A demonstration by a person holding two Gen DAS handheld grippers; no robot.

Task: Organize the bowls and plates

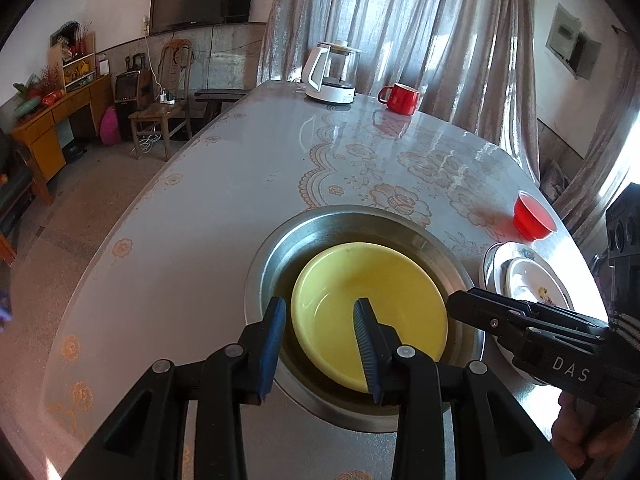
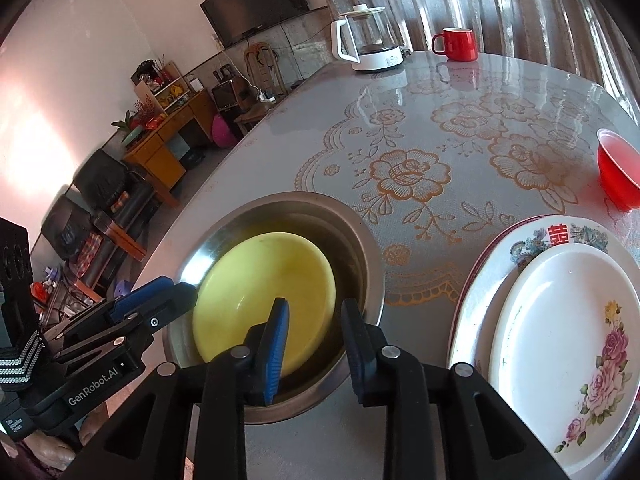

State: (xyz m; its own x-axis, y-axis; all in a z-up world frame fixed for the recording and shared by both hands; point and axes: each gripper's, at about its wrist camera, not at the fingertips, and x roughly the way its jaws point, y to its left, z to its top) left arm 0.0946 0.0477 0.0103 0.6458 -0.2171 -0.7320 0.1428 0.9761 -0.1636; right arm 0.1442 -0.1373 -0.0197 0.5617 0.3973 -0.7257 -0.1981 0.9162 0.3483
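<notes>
Left gripper [image 1: 320,344]: jaws part open, straddling the near rim of the yellow bowl [image 1: 372,312], one blue pad outside the rim, the other inside; pads not pressing, nothing held.

Right gripper [image 2: 314,344]: jaws part open, narrower gap; left pad over the yellow bowl's inner edge, right pad above the steel basin's [image 2: 360,248] rim. Nothing gripped.

Yellow bowl: sits inside the steel basin, tilted toward the basin's near-left wall. In the left wrist view, at 12 o'clock from the gripper.

Steel basin: stands on the counter [image 2: 420,140], which carries a grey cover printed with gold roses.

Plate stack [image 2: 568,344]: at 3 o'clock of the basin, near but apart from it. White plate with pink flowers on top; larger plate with a red character and blue pattern beneath.

Red bowl [image 2: 618,168]: at 1 o'clock of the basin, beyond the plates, upright.

Red mug [image 2: 458,44]: far edge of the counter, 12 o'clock.

Glass kettle [image 2: 366,40]: white base and handle, just left of the mug.
</notes>
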